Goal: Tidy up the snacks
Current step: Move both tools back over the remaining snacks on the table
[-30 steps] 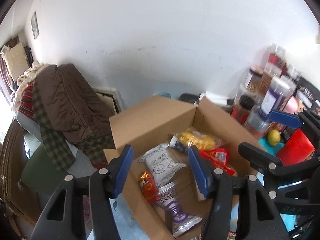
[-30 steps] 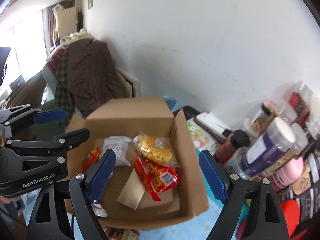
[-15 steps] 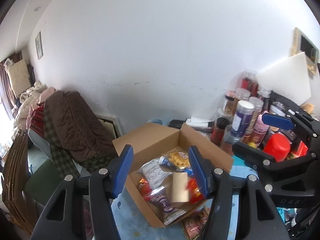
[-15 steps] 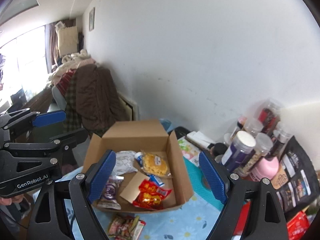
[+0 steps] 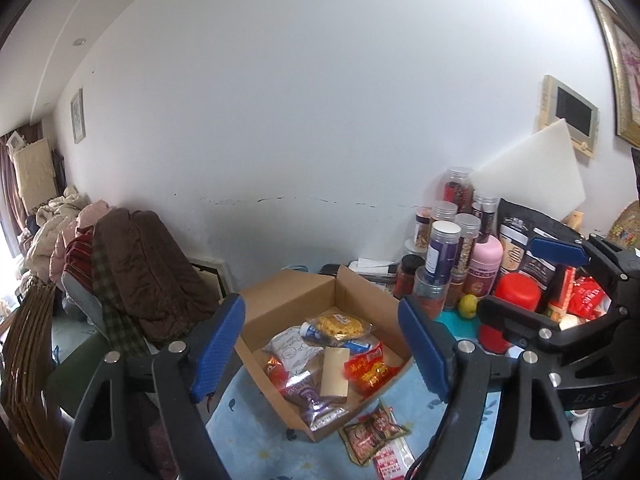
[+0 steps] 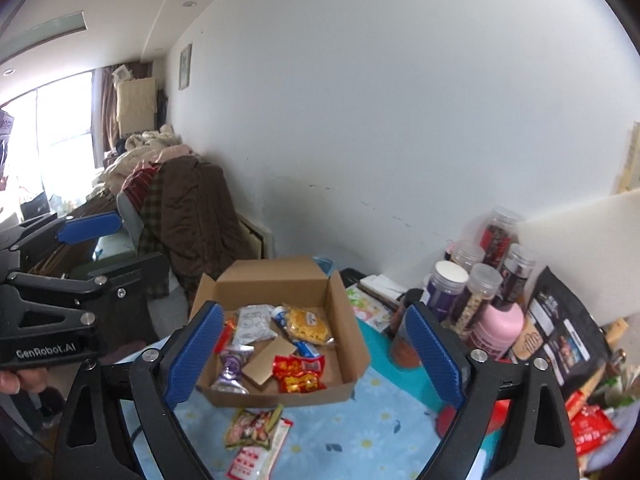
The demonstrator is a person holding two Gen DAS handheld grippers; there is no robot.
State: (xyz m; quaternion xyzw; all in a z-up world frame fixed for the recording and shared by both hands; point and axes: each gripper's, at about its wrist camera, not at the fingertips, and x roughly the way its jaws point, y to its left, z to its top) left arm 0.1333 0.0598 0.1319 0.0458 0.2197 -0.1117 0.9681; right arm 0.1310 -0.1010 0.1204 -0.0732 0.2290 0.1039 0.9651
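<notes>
Snacks (image 6: 298, 372); fingertip (image 6: 10, 382) right-view only

— What sort of place is this?
— A lived-in home, a bedroom or spare room by the look of it. Coats and quilts (image 6: 180, 192) are heaped on a chair against the plain white wall (image 5: 320, 100).
— What else shows it?
— Small framed pictures (image 5: 78, 116) hang there, a curtained window (image 6: 60, 120) lets in daylight, and food jars (image 5: 444, 240) crowd a table under a flowered blue cloth (image 6: 380, 420).
</notes>
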